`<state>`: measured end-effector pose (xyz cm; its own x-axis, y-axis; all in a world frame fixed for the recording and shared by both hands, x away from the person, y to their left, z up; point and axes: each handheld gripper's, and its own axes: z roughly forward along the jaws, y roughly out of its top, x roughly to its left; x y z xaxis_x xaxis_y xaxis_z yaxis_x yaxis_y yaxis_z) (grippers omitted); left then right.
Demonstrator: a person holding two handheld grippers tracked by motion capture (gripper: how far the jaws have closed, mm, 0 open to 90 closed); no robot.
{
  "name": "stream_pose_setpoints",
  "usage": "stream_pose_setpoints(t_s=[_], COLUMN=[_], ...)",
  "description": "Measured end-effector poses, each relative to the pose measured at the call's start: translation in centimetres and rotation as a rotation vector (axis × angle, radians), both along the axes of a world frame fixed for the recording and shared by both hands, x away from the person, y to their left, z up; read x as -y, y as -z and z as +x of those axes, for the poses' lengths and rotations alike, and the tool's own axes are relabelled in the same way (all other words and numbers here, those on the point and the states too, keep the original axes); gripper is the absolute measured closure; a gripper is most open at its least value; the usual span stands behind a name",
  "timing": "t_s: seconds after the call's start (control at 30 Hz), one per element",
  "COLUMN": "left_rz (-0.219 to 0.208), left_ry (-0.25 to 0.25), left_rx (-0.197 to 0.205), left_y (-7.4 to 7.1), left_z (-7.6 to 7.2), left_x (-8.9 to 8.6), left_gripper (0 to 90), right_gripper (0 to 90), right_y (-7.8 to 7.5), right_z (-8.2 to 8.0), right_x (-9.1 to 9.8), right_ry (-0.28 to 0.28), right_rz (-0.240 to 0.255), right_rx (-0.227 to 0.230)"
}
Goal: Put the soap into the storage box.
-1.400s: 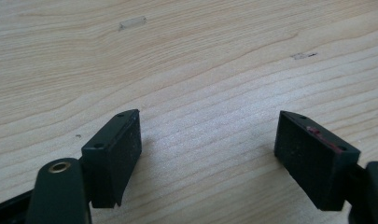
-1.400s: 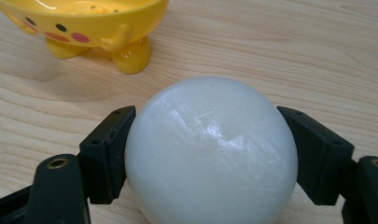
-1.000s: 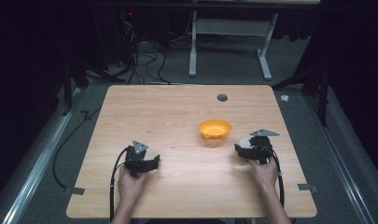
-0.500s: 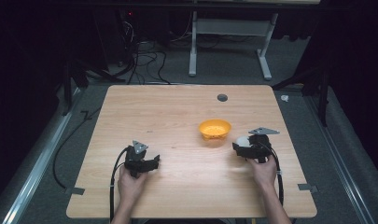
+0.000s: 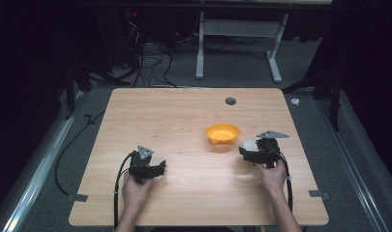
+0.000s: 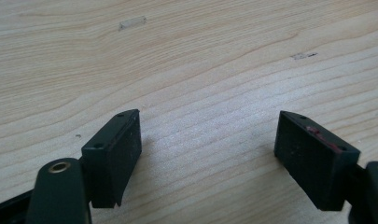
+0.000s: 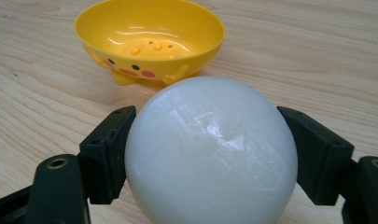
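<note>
1. Right gripper (image 7: 210, 154) clamped on white ball (image 7: 211, 154), one pad on each side at the widest part.
2. Ball: round, no long axis, no facing to align.
3. Yellow bowl (image 7: 149, 42) just ahead of the jaws, upright, mouth up, printed face toward the claw.
4. Risk: smooth sphere on flat pads, could squirt out if the grip loosens or tilts.
5. Risk: low carry could knock the near rim and tip or shove the light bowl.
6. Left gripper (image 6: 210, 154) spread apart, empty, over bare table (image 6: 200, 70), well off from the bowl.
</note>
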<state>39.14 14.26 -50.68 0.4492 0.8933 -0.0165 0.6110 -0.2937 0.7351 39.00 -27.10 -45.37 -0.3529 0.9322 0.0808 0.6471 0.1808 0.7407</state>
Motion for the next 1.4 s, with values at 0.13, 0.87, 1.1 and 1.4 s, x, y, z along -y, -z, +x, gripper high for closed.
stream_pose_setpoints(t_s=[0.13, 0.87, 1.1, 1.4], left_rz=[0.0, 0.0, 0.0, -0.001], left_ry=[0.0, 0.0, 0.0, 0.0], left_rx=[0.0, 0.0, 0.0, 0.001], left_y=[0.0, 0.0, 0.0, 0.0], left_z=[0.0, 0.0, 0.0, 0.0], left_x=[0.0, 0.0, 0.0, 0.0], left_gripper=[23.5, 23.5, 23.5, 23.4], right_gripper=[24.4, 24.4, 24.4, 24.4], right_y=[-0.3, -2.0, -2.7, -3.3], right_z=[0.0, 0.2, 0.3, 0.6], right_x=[-0.1, -1.4, -1.8, -2.3], right_ry=[-0.007, -0.055, -0.07, -0.088], right_rz=[-0.002, 0.004, 0.01, 0.004], right_rx=[0.007, 0.028, 0.035, 0.04])
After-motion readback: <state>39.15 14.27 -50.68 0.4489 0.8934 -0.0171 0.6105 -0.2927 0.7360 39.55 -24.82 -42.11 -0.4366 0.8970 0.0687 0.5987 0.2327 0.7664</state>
